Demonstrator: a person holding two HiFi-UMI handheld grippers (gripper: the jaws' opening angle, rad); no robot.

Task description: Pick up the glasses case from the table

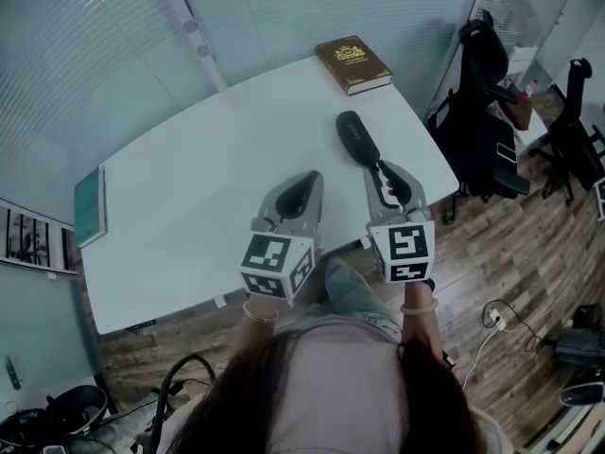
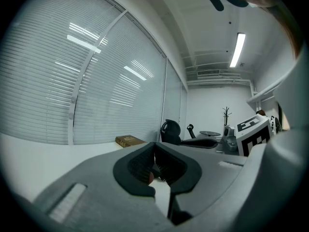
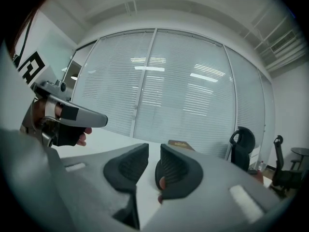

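The glasses case (image 1: 357, 138) is lying on the counter (image 1: 217, 159). The right tongs (image 1: 382, 168) are pointing almost level at its near end, narrowly parted and empty; the left tongs (image 1: 310, 180) are hovering closed to its left.

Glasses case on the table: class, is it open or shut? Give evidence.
Shut: the glasses case lies flat on the table as one dark oblong, no lid raised, no inside showing.

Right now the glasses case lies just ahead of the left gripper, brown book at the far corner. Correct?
No. The head view shows the glasses case just ahead of the right gripper, not the left gripper. The brown book is at the table's far corner.
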